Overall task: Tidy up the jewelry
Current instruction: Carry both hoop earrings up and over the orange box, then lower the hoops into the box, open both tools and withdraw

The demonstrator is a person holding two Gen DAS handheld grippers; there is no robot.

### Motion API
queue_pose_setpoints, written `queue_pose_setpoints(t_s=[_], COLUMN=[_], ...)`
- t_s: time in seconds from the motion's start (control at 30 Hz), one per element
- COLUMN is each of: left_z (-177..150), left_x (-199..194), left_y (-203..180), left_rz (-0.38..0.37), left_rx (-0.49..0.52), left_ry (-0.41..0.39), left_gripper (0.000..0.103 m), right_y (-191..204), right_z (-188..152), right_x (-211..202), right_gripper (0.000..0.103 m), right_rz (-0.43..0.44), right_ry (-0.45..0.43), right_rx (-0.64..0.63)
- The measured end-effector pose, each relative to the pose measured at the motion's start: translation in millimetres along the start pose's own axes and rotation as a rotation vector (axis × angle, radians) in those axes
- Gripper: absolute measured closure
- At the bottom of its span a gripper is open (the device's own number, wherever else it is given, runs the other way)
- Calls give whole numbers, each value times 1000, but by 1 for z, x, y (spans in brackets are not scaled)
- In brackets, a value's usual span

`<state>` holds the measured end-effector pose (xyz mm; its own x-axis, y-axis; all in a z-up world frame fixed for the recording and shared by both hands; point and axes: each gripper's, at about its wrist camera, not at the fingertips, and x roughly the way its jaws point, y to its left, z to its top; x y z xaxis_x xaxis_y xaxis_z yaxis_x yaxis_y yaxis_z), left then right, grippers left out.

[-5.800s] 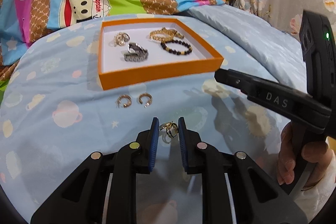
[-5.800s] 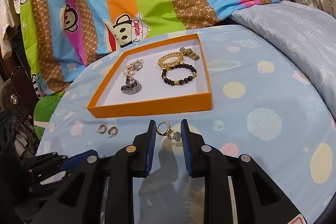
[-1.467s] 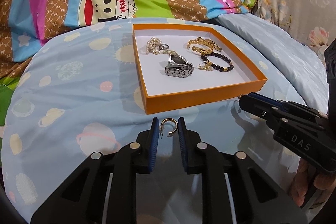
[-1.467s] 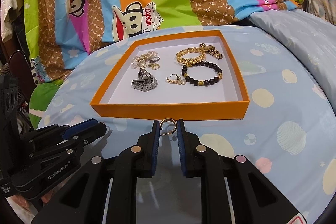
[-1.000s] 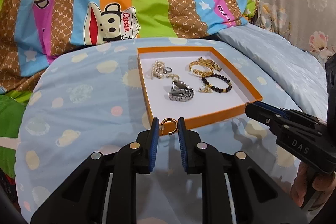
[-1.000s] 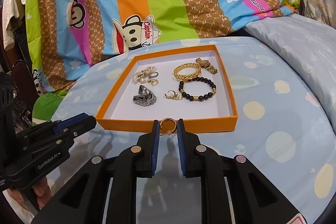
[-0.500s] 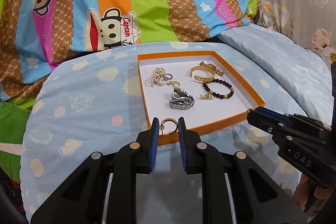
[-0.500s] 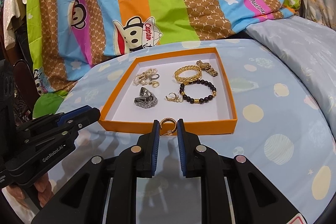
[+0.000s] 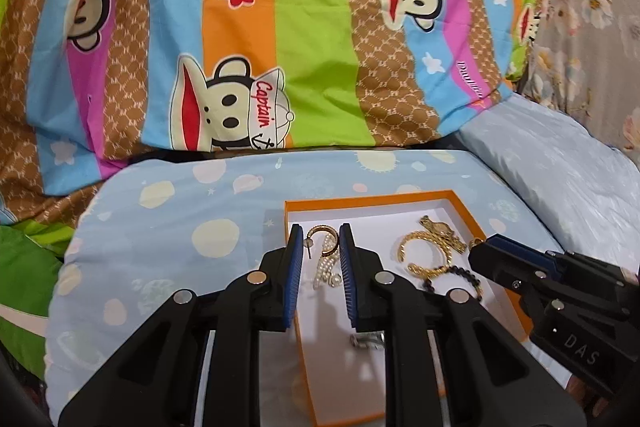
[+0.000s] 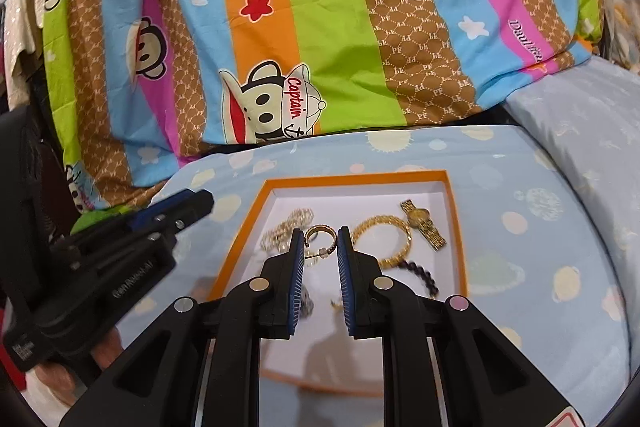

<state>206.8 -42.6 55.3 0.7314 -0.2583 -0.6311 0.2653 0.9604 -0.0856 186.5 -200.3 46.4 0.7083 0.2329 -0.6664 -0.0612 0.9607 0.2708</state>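
My left gripper (image 9: pixel 320 231) is shut on a gold hoop earring (image 9: pixel 318 228) and hangs over the left part of the orange tray (image 9: pixel 460 202). My right gripper (image 10: pixel 319 233) is shut on a second gold hoop earring (image 10: pixel 321 227), above the tray (image 10: pixel 352 180) near its middle. On the tray's white floor lie a gold bracelet (image 10: pixel 386 239), a gold watch (image 10: pixel 424 223), a dark bead bracelet (image 10: pixel 420 273), a pearl chain (image 10: pixel 282 233) and a silver ring (image 9: pixel 366 341). Each gripper shows in the other's view, the right gripper (image 9: pixel 490 251) and the left gripper (image 10: pixel 194 205).
The tray rests on a pale blue sheet (image 9: pixel 168 227) printed with planets. Behind it lies a bright striped cartoon-monkey quilt (image 9: pixel 280 47), and a pale blue pillow (image 9: pixel 560 163) lies to the right. A hand (image 10: pixel 56 383) holds the left gripper's handle.
Both grippers have moved forward and a little up, from the tray's near edge to over its inside, each still holding its earring. The jaws have not changed.
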Motion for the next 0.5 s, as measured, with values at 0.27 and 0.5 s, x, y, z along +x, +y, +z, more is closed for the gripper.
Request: queue_pose_setpoints(t_s=[0.27, 0.5], left_z=[-16, -20], left_x=[42, 51], left_y=[3, -4], left_rz=[8, 13], left_rx=[11, 39], left_ry=[77, 89], left_gripper=[85, 85], right_y=[-5, -4], right_z=[-14, -17], right_x=[46, 51], right_gripper=[87, 87], right_rz=[-11, -34], right_ry=[59, 50], right_rx=[9, -20])
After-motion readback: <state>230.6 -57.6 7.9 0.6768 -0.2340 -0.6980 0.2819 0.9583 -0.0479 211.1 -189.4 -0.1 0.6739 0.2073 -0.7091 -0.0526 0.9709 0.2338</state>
